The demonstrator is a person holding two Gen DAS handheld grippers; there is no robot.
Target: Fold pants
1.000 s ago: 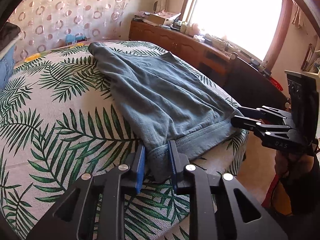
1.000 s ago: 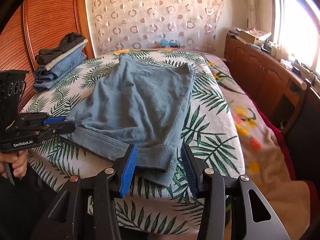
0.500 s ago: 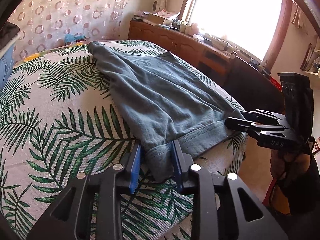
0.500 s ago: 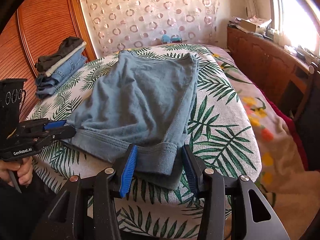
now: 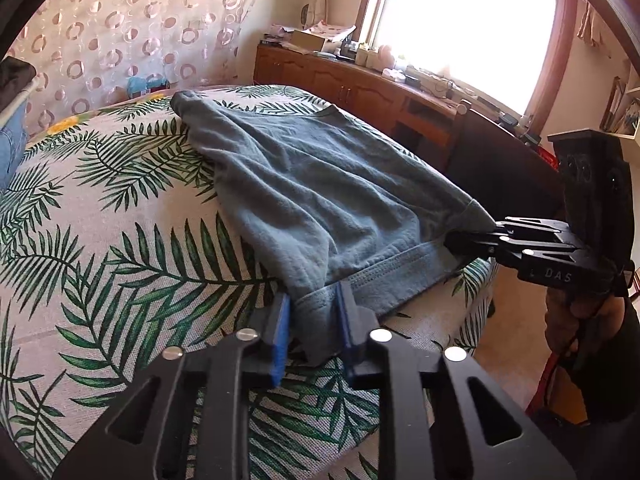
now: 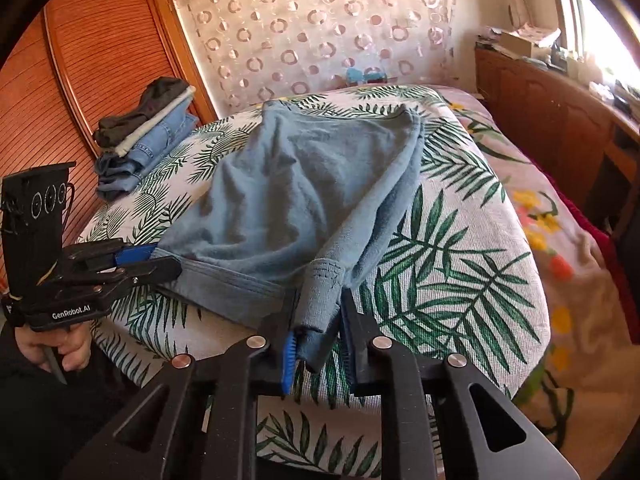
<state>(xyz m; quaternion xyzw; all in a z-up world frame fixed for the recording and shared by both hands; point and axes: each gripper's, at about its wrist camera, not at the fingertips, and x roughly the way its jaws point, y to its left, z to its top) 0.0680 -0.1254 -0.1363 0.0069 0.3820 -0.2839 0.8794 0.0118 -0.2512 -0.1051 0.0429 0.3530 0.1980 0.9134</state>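
Note:
Blue-grey pants (image 5: 320,184) (image 6: 304,184) lie spread on the palm-leaf bedcover (image 5: 100,240), their near hem along the bed's front edge. My left gripper (image 5: 312,320) has the hem's left corner between its blue pads; the jaws are closing and the cloth is bunched tight there. The right wrist view shows that gripper (image 6: 160,260) from the side, at the same corner. My right gripper (image 6: 318,332) is closing on the hem's right corner, which is gathered into a ridge between the pads. From the left wrist camera, the right gripper (image 5: 460,242) bites that corner.
A stack of folded clothes (image 6: 148,136) sits at the bed's far left, by a wooden wardrobe (image 6: 100,60). A cluttered wooden sideboard (image 5: 360,88) runs under the window, with a dark chair back (image 5: 500,168) beside the bed. A hand (image 6: 60,348) holds the left gripper.
Both pairs of jaws have narrowed onto the hem corners. The right corner, flat between wide pads before, is now bunched and raised. The left gripper has stayed in place.

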